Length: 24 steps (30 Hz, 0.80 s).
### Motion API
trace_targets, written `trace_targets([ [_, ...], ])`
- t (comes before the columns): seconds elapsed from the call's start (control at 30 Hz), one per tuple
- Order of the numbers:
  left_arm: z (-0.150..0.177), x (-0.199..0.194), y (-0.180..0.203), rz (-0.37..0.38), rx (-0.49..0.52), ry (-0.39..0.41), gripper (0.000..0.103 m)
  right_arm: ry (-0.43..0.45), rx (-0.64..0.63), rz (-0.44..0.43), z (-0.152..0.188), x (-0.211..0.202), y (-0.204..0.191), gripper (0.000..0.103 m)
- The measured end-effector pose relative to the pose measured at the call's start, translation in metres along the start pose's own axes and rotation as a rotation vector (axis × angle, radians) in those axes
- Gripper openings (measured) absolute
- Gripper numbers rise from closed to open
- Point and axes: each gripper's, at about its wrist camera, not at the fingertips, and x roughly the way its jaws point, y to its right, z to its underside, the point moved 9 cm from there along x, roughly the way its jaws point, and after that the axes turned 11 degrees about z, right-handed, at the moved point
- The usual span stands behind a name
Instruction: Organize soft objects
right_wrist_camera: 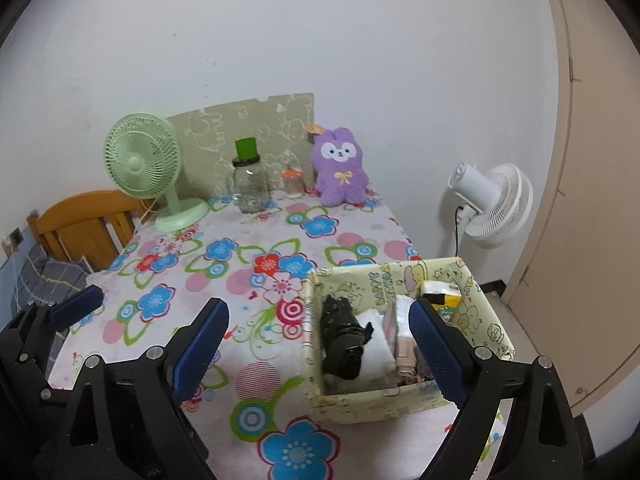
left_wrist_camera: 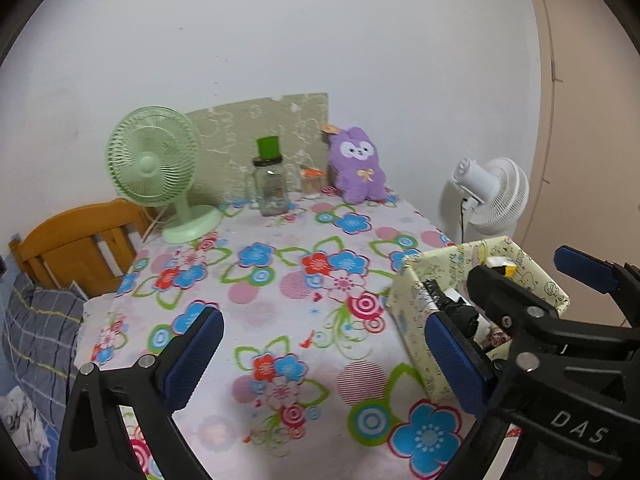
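Both views are being lit evenly and softly; only faint shadows are being cast. Edges are being bowed and vignetted by the fisheye, and slight blur is being shown throughout.

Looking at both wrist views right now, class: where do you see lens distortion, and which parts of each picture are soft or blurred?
Left wrist view: fisheye bends the door frame into a curve, dark corners ring the image, and the right gripper close to the lens is slightly soft. Right wrist view: the same bowing, the purple plush fairly sharp, the black bundle in the box smeared; lighting flat, no glare.
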Motion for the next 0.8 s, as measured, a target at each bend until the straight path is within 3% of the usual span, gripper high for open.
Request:
trace_targets([
  [0.8,0.011,-0.091,-0.061,-0.105,-0.106,0.147,0.103,0.115,0.016,-0.017,-0.005,-0.067,-0.018,0.099],
])
